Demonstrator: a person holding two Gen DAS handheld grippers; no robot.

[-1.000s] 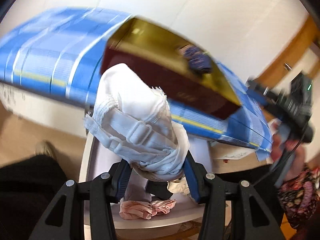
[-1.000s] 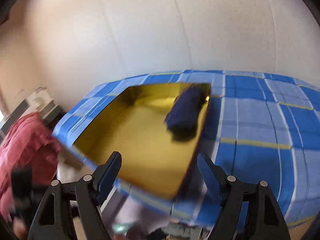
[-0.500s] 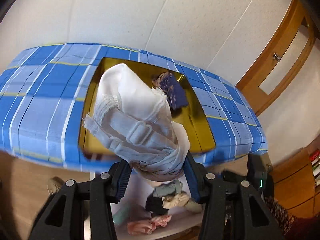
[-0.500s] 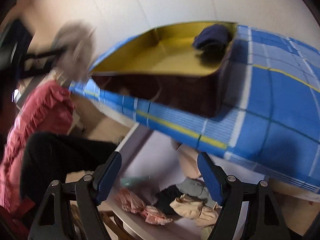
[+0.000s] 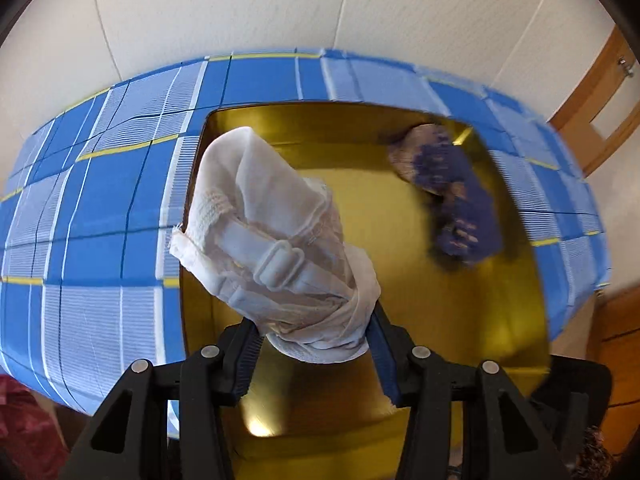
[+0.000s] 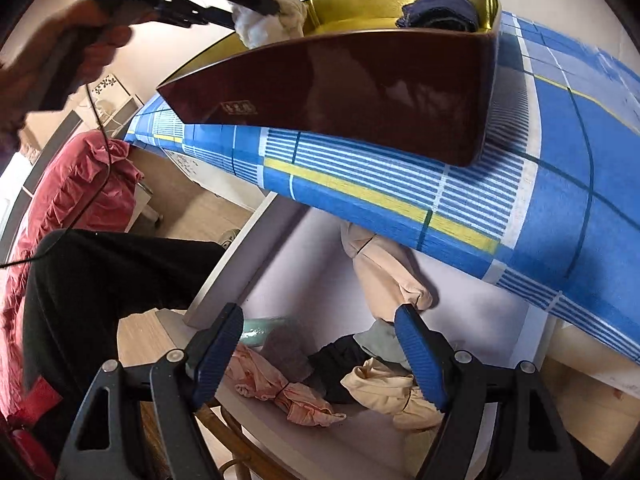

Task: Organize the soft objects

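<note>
My left gripper (image 5: 314,336) is shut on a rolled white garment (image 5: 276,240) with a strap buckle, held over the gold-lined box (image 5: 460,320). A dark blue sock (image 5: 452,196) lies at the box's far right. In the right wrist view the same box (image 6: 360,80) shows its dark red outer wall, with the left gripper (image 6: 260,4) and white garment (image 6: 272,12) above its rim. My right gripper (image 6: 320,348) is open over a lower white shelf (image 6: 312,280) that holds a pink cloth (image 6: 280,392), a cream cloth (image 6: 384,388), a black piece (image 6: 336,364) and a beige garment (image 6: 384,276).
A blue checked cloth (image 5: 100,220) covers the table under the box, and its edge overhangs the shelf (image 6: 400,200). A person's dark trouser leg (image 6: 100,288) and a red quilted cover (image 6: 72,200) lie at the left. A wooden door frame (image 5: 592,100) stands at the right.
The left gripper carried the white garment up from the shelf side to above the box's inside. The right gripper dropped from above the box to face the lower shelf's pile.
</note>
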